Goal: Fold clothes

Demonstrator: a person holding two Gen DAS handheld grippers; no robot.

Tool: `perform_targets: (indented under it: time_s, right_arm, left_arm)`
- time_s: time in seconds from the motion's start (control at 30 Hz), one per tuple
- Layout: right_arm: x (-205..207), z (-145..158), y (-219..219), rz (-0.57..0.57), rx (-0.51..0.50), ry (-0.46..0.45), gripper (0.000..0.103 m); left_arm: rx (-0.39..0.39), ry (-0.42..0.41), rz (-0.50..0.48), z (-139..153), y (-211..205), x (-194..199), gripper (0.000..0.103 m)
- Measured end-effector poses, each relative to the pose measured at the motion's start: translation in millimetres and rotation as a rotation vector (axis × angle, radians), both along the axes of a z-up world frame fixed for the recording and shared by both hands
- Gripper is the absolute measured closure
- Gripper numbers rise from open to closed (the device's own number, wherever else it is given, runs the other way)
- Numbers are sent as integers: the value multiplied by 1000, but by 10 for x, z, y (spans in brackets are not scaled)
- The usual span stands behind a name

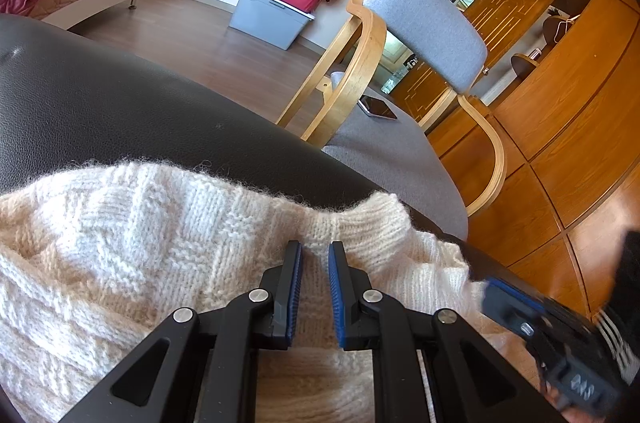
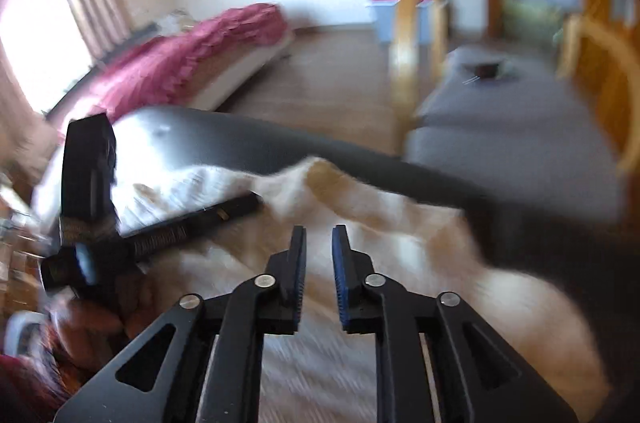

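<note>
Right-wrist view motion-blurred; sweater (image 2: pixel 360 223) smeared, cut off below.

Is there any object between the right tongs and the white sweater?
Nothing visible. The right tongs hang just above the cream sweater, with only air between; the picture is blurred.

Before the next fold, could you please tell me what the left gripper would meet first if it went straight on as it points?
Probably the cream sweater: the left gripper points down at its ribbed neck, apparently pinching a fold already.
</note>
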State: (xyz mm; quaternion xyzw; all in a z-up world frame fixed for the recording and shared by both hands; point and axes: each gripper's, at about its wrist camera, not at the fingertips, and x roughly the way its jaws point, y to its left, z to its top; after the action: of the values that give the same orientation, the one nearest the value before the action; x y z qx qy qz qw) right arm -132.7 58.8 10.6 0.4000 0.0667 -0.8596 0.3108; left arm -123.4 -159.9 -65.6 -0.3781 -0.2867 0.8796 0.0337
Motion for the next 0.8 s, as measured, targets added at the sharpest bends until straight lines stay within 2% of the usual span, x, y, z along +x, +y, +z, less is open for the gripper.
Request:
perform_targets:
  time_s: [0.2,0.27,0.3,0.33,0.37,0.53,0.63,0.7,0.8]
  right_arm:
    - [533,-102,500,-156,160,70,86]
    - [611,-263,633,-202,217,63,78]
    - [642,-338,694,-218,225,72,73]
    - [683,-386,741,-227,207,95,72]
    - [711,-419,757,-234,205,115,72]
    - [749,-464,537,-240,344,195,70]
    - [709,-460,572,-238,311,181,70]
    - [694,-453,644,-238,266,159,69]
    - [678,-447,684,-237,234,143,68]
  left_arm:
    - [8,4,0,-10,-13,21,91]
    - [8,6,0,-13,-15,27,91]
    - [7,7,1,-15,-16,28,91]
    - [6,7,1,-16,-16,29,91]
    - [4,8,2,-17,-16,31,91]
    - [-6,5,2,0,-2,34,90]
    - [-116,-43,-23,168,14,135,90]
    - [-195,-32,-19,315,-10,342,87]
    - [-270,-50,-97,372,-17,682,85]
